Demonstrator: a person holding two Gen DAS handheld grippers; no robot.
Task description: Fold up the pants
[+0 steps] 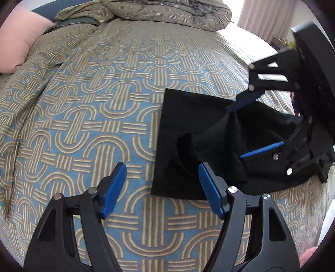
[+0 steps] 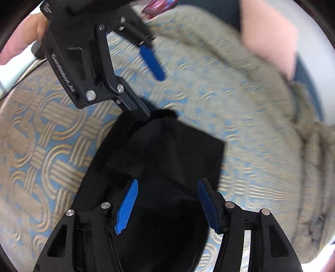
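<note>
In the left wrist view the left gripper (image 1: 162, 188) fills the bottom of the frame, its 2 blue pads spread apart with only bedspread and the near edge of the black pants (image 1: 188, 117) between them; it grips nothing. Just beyond, right of centre, the pants lie in a partly folded, rumpled heap on the patterned bedspread (image 1: 94, 94). At the right edge the right gripper (image 1: 247, 129) straddles a raised fold, jaws parted; its own camera shows cloth between the pads without either pressing on it.

The cloth looks light, limp and thin, so it will probably sag and crease rather than hold a line. Judging from the heap, a hold at an outer corner or hem edge, 1 gripper per corner, would carry a fold over cleanly.

The quilted bedspread looks soft and may ruck under a dragging pad. Farther off, a bunched duvet (image 1: 167, 12) lies top centre, a pink pillow (image 1: 18, 39) upper left, pale curtains (image 1: 268, 14) upper right.
</note>
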